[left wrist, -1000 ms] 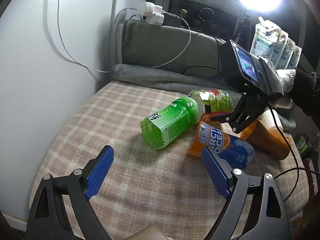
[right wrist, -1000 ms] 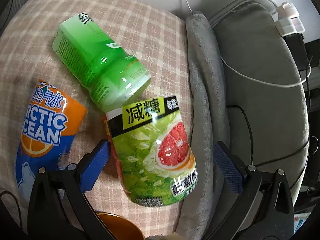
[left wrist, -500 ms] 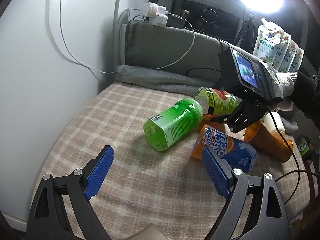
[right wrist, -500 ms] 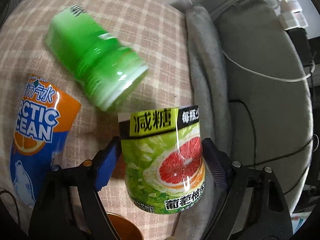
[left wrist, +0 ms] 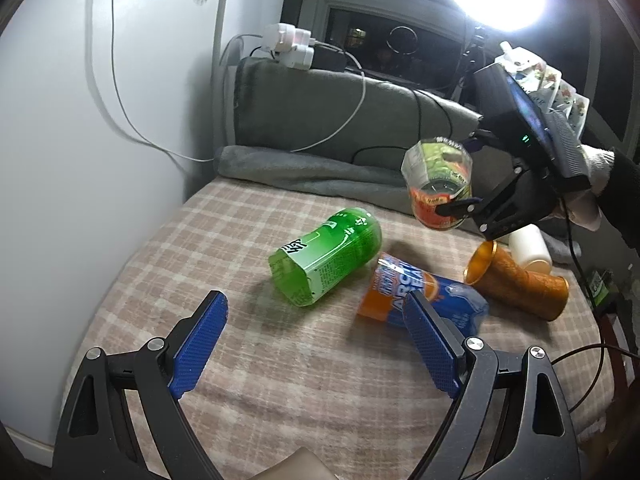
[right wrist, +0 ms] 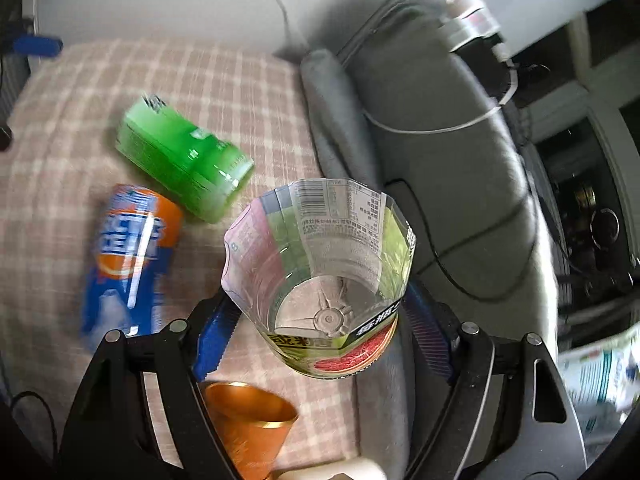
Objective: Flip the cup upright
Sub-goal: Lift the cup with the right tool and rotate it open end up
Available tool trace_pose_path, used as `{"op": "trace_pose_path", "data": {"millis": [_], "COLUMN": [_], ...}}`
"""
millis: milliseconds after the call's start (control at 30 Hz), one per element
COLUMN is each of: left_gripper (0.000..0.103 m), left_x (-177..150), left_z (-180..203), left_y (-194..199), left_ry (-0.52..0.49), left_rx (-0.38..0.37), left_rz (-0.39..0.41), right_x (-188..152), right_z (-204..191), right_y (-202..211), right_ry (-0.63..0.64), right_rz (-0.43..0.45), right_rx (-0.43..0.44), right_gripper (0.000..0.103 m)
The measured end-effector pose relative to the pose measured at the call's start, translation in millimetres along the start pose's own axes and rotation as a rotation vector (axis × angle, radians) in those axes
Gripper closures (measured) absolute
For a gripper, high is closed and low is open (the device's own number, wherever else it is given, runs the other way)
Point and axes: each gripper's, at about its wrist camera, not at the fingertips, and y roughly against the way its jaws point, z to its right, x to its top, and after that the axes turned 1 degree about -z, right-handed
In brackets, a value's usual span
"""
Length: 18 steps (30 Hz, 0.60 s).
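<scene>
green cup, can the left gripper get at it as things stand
Probably yes. The green cup lies on its side just ahead of the open left gripper, nothing between them; the orange-blue cup crowds its right side.

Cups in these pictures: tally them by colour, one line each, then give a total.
Green cup, lying on the checked cloth: 1
Orange-and-blue cup, lying: 1
Copper-orange cup, lying: 1
White cup, behind the copper one: 1
Grapefruit-label cup, held off the cloth in the right gripper: 1
Total: 5
</scene>
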Motion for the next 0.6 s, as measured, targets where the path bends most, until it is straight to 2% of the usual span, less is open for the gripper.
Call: {"op": "trace_pose_path", "data": {"millis": [233,433,600], "left_gripper": [0.014,0.014,0.014], "left_x": [-5,-11,-17], "left_z": [14,26,38], "left_y": [19,32,40], "left_ry": [-0.033,-0.067,-0.094], "left_rx": [-0.040,-0.075,-0.105], "left_rz": [0.037,0.052,0.058], "right_x": [-30,-69,-101], "right_z": [-17,-39,-55], "right_y": [53,100,131], "right_ry": [-0.116,-0.252,-0.438], "right_rz": [0.049,0.114,0.157], "right_rx": [0.006,0.025,0.122], "right_gripper": [0.021,0.021,0.021]}}
